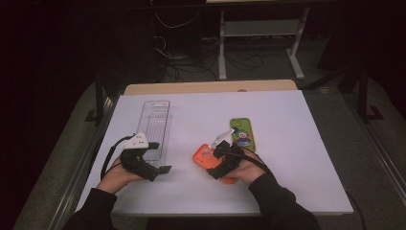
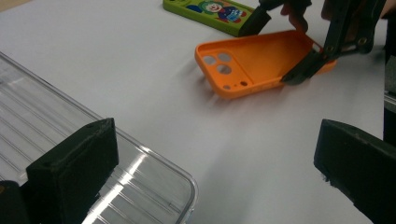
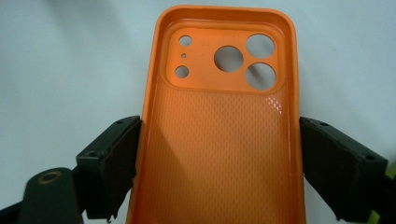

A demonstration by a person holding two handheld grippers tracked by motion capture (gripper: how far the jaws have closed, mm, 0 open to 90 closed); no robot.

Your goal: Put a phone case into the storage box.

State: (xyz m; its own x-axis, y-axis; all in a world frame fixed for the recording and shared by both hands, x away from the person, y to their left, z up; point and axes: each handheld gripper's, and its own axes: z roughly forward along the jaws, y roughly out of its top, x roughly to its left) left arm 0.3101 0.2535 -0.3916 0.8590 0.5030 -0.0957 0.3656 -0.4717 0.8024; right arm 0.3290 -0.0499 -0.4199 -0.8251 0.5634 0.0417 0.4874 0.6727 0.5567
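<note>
A person at a white table (image 1: 287, 143) clamps the right gripper (image 1: 221, 160) across an orange phone case (image 1: 203, 157), one jaw pressed to each long side, at about 6 o'clock on the tabletop. The case's long axis runs from 4 toward 10 o'clock, camera cutouts leading at the 10 o'clock end, hollow side up; that end looks lifted off the surface. Its near end is hidden under the hand. A green phone case (image 1: 241, 133) lies just beyond at 1 o'clock, partly covered by the gripper. The left gripper (image 1: 154, 157), jaws wide apart and holding nothing, hovers at the near end of a clear plastic tray (image 1: 155, 122) at 9 o'clock. Open white surface stretches toward 3 o'clock and the far edge.
</note>
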